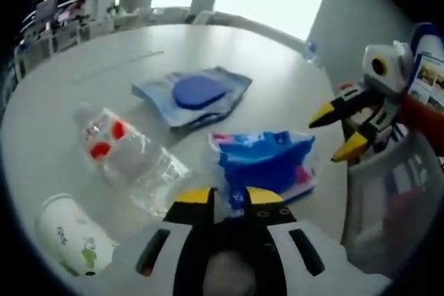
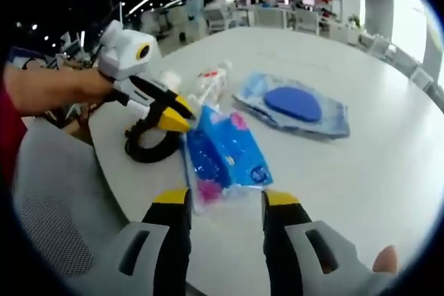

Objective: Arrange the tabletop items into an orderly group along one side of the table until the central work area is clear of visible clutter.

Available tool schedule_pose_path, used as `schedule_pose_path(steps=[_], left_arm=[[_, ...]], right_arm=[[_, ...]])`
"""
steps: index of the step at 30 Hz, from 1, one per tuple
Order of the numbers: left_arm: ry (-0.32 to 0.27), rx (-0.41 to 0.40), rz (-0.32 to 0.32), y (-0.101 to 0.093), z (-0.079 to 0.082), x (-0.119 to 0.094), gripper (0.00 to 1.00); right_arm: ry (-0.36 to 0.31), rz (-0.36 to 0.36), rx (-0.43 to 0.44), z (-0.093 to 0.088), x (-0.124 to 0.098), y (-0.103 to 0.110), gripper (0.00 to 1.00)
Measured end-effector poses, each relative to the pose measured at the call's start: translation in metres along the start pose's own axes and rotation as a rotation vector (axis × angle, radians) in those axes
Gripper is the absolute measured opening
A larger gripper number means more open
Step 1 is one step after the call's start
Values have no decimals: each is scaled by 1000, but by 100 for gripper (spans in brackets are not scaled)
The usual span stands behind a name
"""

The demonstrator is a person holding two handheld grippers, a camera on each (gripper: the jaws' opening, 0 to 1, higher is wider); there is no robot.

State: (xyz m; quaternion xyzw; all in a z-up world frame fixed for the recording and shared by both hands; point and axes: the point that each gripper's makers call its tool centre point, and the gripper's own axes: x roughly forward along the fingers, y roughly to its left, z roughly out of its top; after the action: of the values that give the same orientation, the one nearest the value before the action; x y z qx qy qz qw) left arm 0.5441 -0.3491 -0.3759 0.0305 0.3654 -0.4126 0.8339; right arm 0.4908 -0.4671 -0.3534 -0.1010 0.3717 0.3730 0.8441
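White round counter (image 1: pixel 83 67) in an open office, four items grouped near its edge. Blue tissue-type soft pack (image 1: pixel 267 164), pink patches at its corners and white print too small to read, lies nearest both grippers. Left gripper (image 1: pixel 229 199): yellow-tipped jaws nearly together at the pack's near edge, with a sliver of clear or white wrapping between the tips; cannot tell whether they pinch it or merely touch. In the right gripper view the same pack (image 2: pixel 225 154) lies just ahead of the right gripper (image 2: pixel 225 202), whose jaws stand wide apart with nothing between them. The left gripper (image 2: pixel 177 112) enters that view from the left, held by a hand (image 2: pixel 76 88), its tips at the pack's far end; beneath it a black loop, perhaps a coiled cord (image 2: pixel 149 147), rests on the counter. Clear plastic bottle (image 1: pixel 128 154) lies on its side, label with red spots, text unreadable. White paper cup (image 1: pixel 66 237), green markings, illegible, also on its side near the counter edge. Farther in, a clear bag holding a dark blue disc (image 1: pixel 198 95). Chair (image 1: pixel 388 199) beside the counter.
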Motion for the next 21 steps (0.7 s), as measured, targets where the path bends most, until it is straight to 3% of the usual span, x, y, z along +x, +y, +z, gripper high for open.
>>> schedule_pose_path(steps=[3, 12, 21], left_arm=[[4, -2, 8, 1, 0, 0, 5], [13, -19, 14, 1, -2, 0, 3], [10, -28, 17, 2, -1, -3, 2]], right_arm=[[5, 0, 2, -1, 2, -1, 40], [28, -1, 36, -5, 9, -5, 37], [54, -1, 93, -8, 12, -9, 20]])
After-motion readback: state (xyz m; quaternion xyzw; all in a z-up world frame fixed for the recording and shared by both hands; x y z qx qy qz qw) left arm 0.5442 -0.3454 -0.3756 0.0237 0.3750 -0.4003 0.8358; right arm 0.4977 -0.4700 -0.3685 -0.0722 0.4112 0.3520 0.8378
